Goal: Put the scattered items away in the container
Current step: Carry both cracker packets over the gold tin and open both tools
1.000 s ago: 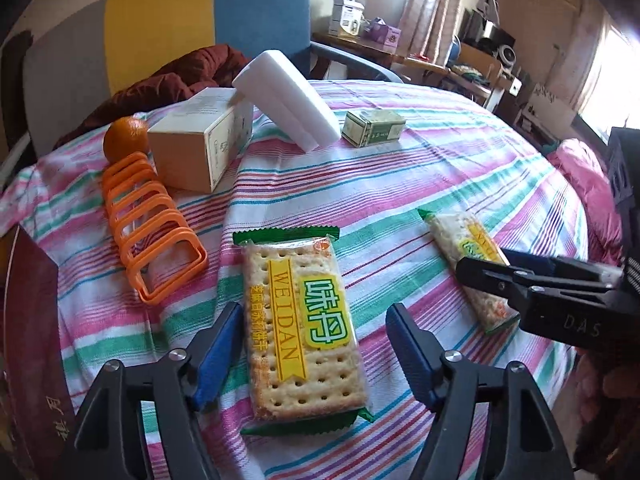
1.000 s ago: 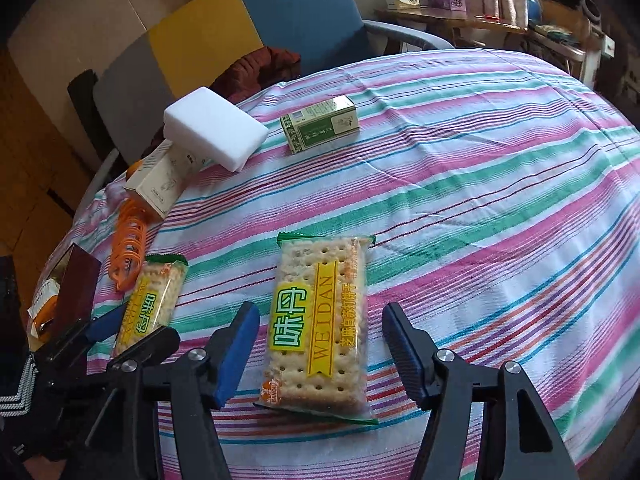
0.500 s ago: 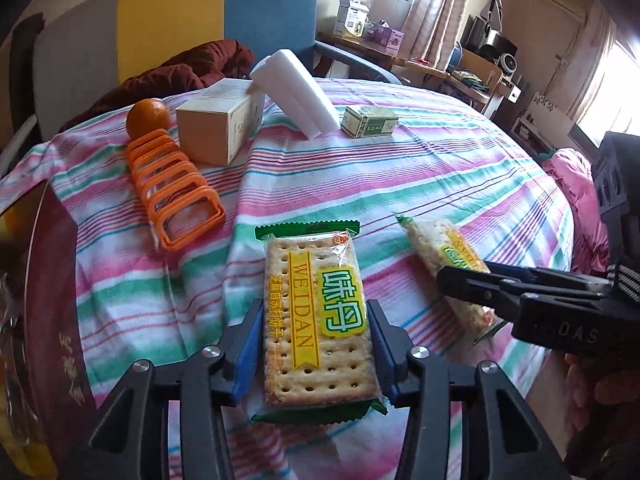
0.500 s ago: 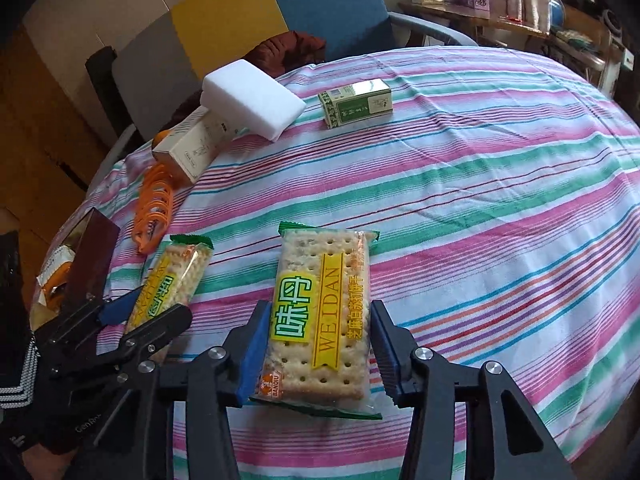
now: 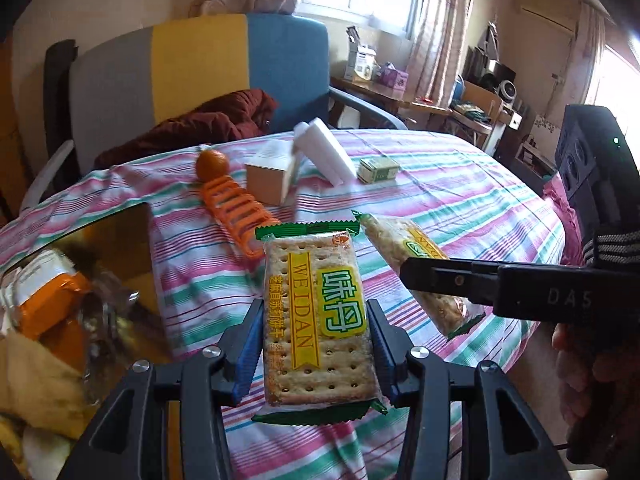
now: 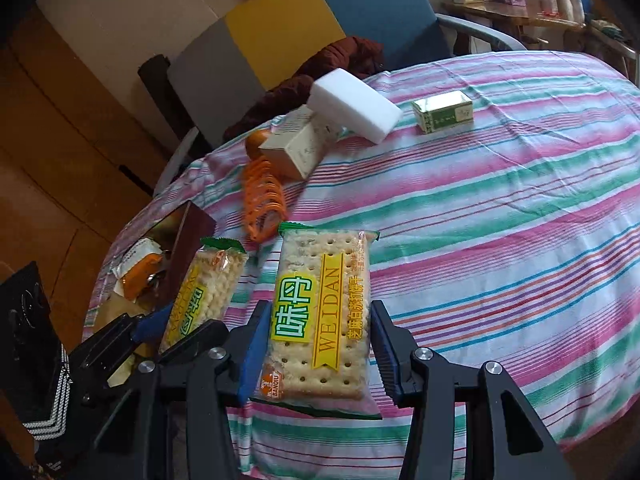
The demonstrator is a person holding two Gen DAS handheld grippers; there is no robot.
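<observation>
Striped table (image 5: 460, 184) half cleared: cracker packs clenched by left gripper (image 5: 316, 354) and right gripper (image 6: 316, 354); box (image 5: 268, 180), sponge (image 5: 328, 152), orange (image 5: 212, 162) left; container (image 5: 120, 248) near.

Striped table (image 5: 460, 184) bears orange (image 5: 212, 163), 2 boxes, white block (image 5: 328, 152).

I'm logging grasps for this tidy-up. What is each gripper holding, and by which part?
Each holds one cracker packet by its long side edges, near the lower end: left gripper on its packet, right gripper on the other packet.
</observation>
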